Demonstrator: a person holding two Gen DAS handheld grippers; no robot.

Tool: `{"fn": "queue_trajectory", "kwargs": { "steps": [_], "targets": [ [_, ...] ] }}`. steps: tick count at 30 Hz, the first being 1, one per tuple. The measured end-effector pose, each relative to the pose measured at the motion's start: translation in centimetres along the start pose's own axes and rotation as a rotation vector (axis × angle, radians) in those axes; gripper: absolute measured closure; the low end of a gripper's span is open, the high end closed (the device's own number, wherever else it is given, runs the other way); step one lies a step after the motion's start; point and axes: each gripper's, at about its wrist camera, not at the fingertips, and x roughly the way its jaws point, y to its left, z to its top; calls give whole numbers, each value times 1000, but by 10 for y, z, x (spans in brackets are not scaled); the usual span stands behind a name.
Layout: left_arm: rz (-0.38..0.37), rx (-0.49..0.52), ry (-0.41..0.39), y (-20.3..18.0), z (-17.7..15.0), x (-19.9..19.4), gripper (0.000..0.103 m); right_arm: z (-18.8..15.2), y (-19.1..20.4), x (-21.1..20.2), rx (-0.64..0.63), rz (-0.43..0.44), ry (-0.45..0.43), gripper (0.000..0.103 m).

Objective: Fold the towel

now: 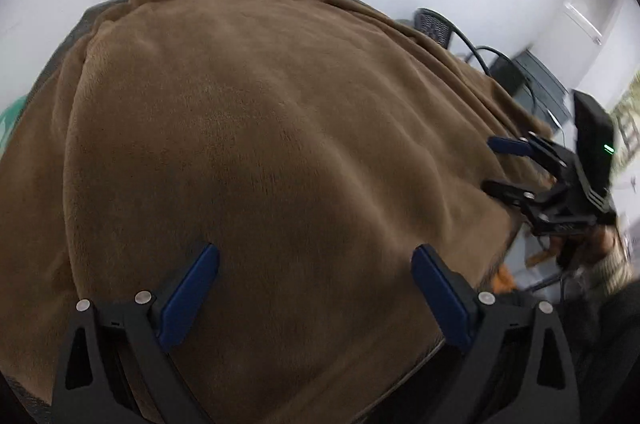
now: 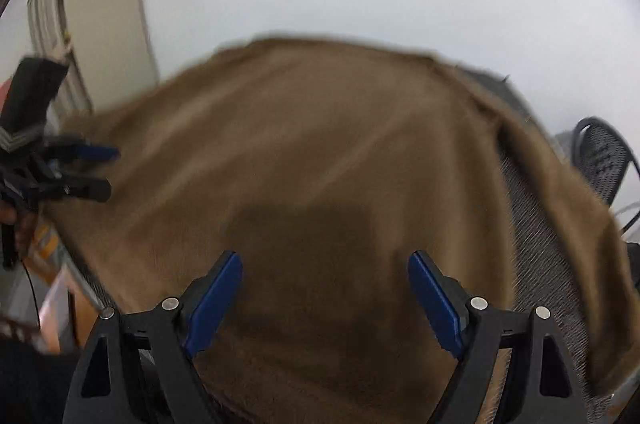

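- Nearest the left wrist lens, the left gripper hovered over the brown towel with its blue pads spread wide apart and nothing between them; released.
- Towel lay spread flat across the table, covering most of it, one folded layer on top with a lower layer showing as a border along the left and far edges.
- Dark table edge showed only at the near right corner, past the towel's hem.
- To the right in the same view, the right gripper sat at the towel's right edge, fingers parted with no cloth caught between them; a hand and a pale sleeve were behind it.
- Further right, a mesh chair back and cables stood beyond the table.
- Right wrist view was motion-blurred: left gripper at the far left over the towel's edge, jaws apart.
- Right gripper in the foreground stood spread wide above the towel, empty, its shadow on the cloth.
- Grey mesh surface showed bare right of the towel.
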Motion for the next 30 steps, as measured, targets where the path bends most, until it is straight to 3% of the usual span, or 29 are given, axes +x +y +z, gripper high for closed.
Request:
{"fn": "queue_trajectory", "kwargs": {
  "steps": [7, 13, 19, 25, 28, 30],
  "targets": [
    [27, 25, 23, 0, -18, -13, 5, -15, -30, -9, 2, 110, 51, 15],
    [48, 46, 41, -1, -33, -23, 5, -22, -30, -12, 31, 85, 7, 15],
    [-34, -31, -7, 17, 38, -30, 5, 5, -47, -20, 49, 191, 63, 15],
    [-116, -107, -56, 34, 109, -36, 1, 79, -108, -50, 234, 232, -83, 15],
    [-156, -144, -80, 43, 145, -39, 1, 118, -113, -39, 232, 200, -88, 11],
    [-151, -135, -80, 51, 167, -22, 1, 146, -104, -21, 156, 150, -62, 10]
  ]
}}
